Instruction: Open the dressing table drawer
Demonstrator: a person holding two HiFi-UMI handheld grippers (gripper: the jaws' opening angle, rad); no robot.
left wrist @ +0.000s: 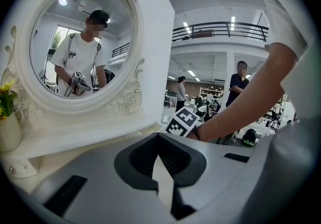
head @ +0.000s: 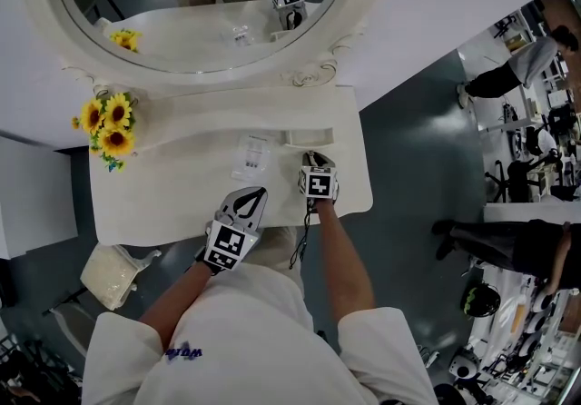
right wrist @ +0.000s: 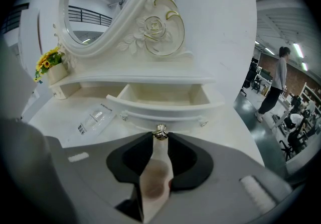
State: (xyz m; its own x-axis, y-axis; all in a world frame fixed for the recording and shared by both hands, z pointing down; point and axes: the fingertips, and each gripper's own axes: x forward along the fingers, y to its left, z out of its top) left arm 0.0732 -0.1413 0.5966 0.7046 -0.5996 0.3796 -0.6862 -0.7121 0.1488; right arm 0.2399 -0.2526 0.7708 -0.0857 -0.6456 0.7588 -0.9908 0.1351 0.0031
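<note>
The white dressing table (head: 163, 203) has a small drawer (head: 307, 136) under the oval mirror (head: 204, 4). In the right gripper view this drawer (right wrist: 165, 98) stands pulled partway out, its inside bare. My right gripper (right wrist: 160, 138) is shut on the drawer's small metal knob (right wrist: 160, 131); in the head view the right gripper (head: 316, 161) sits just in front of the drawer. My left gripper (head: 245, 205) hovers over the table's front part with its jaws together and nothing between them; the left gripper (left wrist: 159, 156) points toward the mirror base.
A clear plastic packet (head: 253, 156) lies on the tabletop left of the drawer. A vase of sunflowers (head: 107, 126) stands at the table's back left. A cream cushioned stool (head: 113, 274) sits by the front left corner. People (head: 508, 76) stand on the floor at right.
</note>
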